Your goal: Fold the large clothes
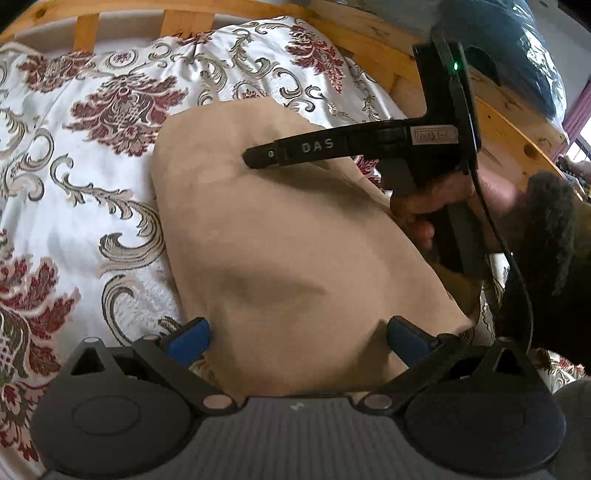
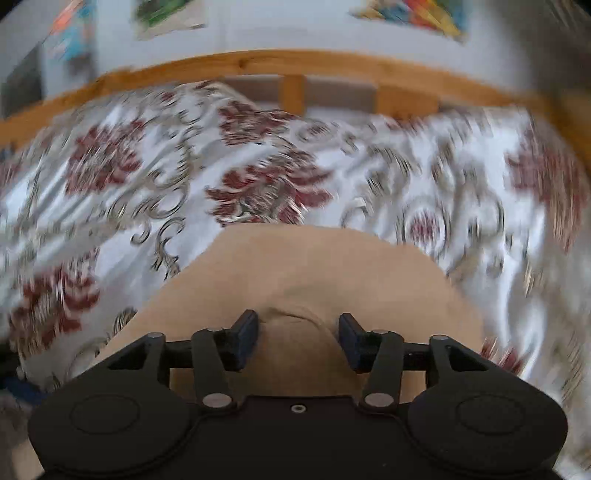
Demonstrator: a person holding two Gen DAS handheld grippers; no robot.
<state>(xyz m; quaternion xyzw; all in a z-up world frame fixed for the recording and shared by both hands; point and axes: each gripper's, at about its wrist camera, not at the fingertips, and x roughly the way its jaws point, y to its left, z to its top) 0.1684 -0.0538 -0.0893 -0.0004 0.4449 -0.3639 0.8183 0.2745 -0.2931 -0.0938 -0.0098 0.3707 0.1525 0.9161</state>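
A tan garment point(image 1: 280, 236) lies spread on the flowered bedspread point(image 1: 74, 155). In the left wrist view my left gripper point(image 1: 299, 336) hovers over the garment's near end, its blue pads point(image 1: 192, 336) wide apart and open, with the cloth running under them. My right gripper point(image 1: 255, 157) comes in from the right, held by a hand point(image 1: 424, 206), its tip down on the garment's far part. In the blurred right wrist view the right gripper point(image 2: 298, 332) is open over the tan garment point(image 2: 314, 266), a small raised wrinkle of cloth lying between the fingers point(image 2: 245, 332) without being pinched.
A wooden bed rail point(image 2: 295, 70) with slats borders the far side of the bed, and another wooden rail point(image 1: 509, 122) runs at the right. A dark sleeve point(image 1: 546, 236) and a black cable point(image 1: 517, 266) hang at the right. Pictures point(image 2: 170, 14) hang on the wall.
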